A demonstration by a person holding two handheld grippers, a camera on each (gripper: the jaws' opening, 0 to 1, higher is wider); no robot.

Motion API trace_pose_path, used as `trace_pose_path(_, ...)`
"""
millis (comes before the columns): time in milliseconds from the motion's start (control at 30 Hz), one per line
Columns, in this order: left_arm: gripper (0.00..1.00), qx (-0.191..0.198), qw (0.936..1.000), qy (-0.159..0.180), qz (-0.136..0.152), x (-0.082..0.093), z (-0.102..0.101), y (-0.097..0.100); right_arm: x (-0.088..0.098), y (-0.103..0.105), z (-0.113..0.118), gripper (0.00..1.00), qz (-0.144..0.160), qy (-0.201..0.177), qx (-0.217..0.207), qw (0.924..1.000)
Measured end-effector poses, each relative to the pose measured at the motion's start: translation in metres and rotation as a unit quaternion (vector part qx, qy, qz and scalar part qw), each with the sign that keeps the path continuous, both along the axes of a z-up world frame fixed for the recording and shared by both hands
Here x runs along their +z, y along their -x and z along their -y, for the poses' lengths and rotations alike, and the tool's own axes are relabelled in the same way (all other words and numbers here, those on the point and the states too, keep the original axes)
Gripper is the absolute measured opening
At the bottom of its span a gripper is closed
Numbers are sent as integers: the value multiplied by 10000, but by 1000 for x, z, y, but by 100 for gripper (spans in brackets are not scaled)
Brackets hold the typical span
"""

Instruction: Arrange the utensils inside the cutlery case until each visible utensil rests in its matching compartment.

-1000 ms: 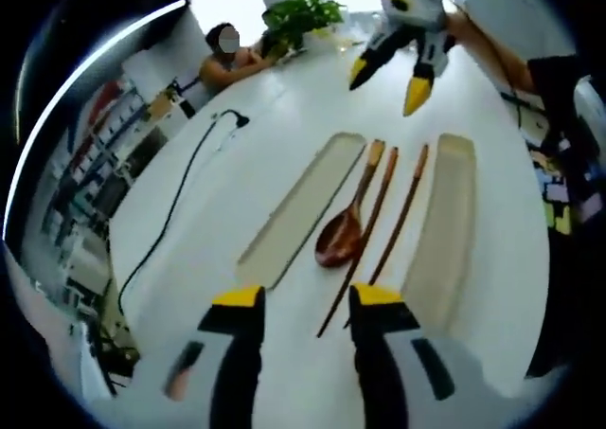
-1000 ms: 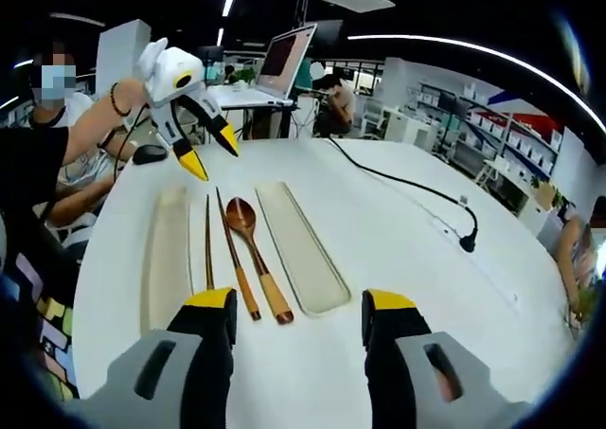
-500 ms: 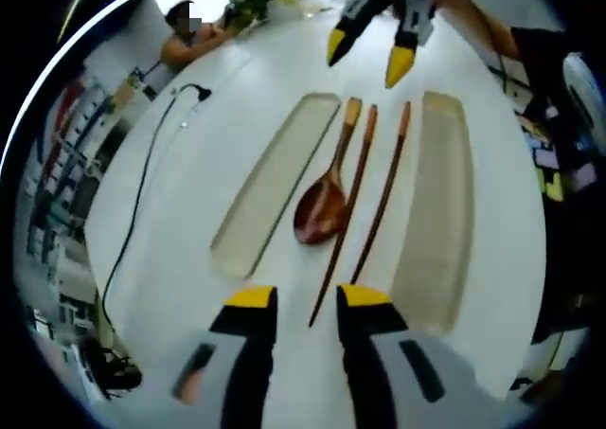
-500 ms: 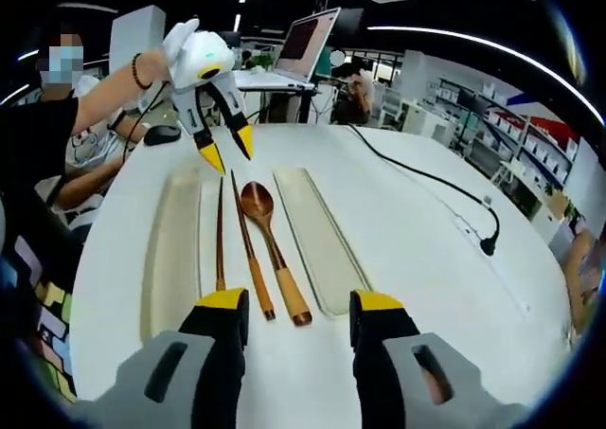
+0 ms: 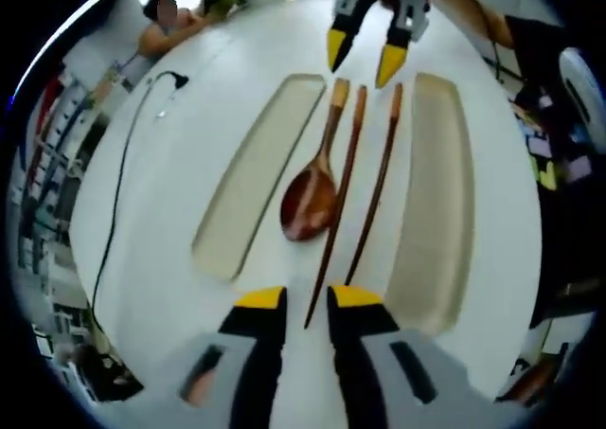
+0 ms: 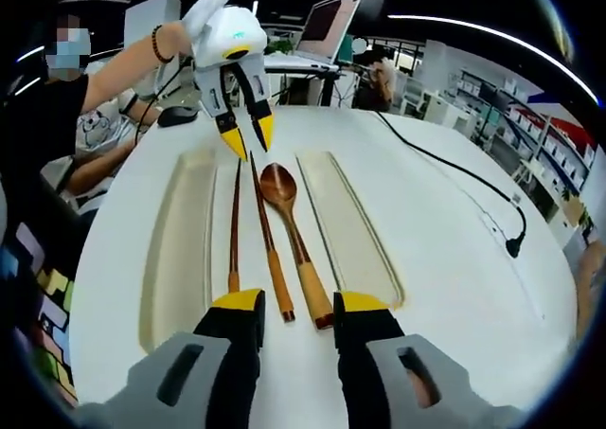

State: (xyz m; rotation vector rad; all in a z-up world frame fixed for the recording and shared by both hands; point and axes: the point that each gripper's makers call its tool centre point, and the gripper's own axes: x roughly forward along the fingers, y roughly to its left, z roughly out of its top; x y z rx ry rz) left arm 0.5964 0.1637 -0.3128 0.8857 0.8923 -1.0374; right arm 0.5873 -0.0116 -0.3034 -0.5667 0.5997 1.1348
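Nothing's been sorted yet: spoon (image 5: 311, 205) and chopsticks (image 5: 377, 185) are left on the bench (image 5: 170, 192) between two empty trays (image 5: 248, 175). Both grippers (image 5: 305, 298) (image 6: 291, 305) are seen unclenched, nothing grasped.

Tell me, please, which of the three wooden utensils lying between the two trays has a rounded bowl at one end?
The wooden spoon does. The two chopsticks beside it are thin straight sticks with no bowl.
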Motion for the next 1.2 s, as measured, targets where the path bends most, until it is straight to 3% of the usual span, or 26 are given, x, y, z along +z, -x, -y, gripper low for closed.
trace_pose_path(733,7,-70,9981,-289,-543,-10,-1,6,-14,15,-4,16,-304,166,294,9990)
trace_pose_path(1200,7,-300,9943,-543,-863,-12,2,6,-20,15,-4,11,-481,259,382,9978)
